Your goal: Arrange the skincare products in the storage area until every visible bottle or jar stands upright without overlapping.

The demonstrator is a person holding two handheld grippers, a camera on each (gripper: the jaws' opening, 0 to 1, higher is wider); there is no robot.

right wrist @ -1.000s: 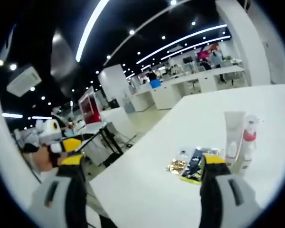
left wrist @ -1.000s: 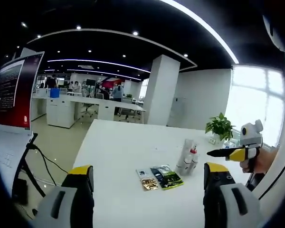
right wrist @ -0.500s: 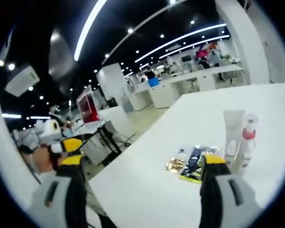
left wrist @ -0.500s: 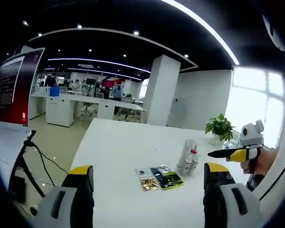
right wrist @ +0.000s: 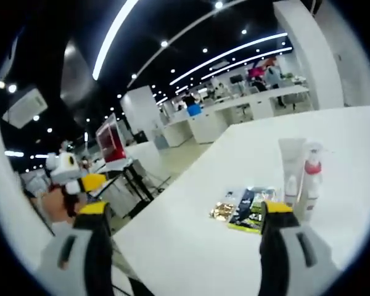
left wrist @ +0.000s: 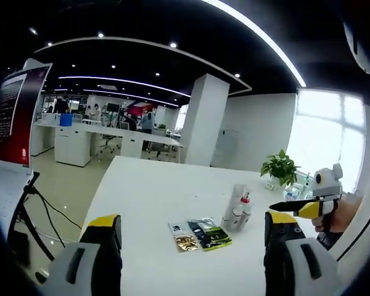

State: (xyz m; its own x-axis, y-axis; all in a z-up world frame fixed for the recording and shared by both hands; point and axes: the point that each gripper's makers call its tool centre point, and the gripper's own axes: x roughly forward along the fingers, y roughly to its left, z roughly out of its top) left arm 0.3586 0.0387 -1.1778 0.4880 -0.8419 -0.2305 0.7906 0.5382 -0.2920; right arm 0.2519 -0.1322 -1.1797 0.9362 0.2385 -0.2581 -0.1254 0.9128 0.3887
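Both tools, left [left wrist: 191,246] and right [right wrist: 185,246], hover with jaws apart and empty, likely sizing up the approach. The bottles [left wrist: 237,206] stand clustered mid-bench [left wrist: 148,191], just beside flat sachets [left wrist: 200,233].

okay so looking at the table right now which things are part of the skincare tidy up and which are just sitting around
Part of the job:
- bottles, a cluster standing on the white table; one has a red collar
- flat sachets lying beside them, probably skincare too

Just lying about:
- potted plant at the far edge
- red screen off the table
- office desks behind
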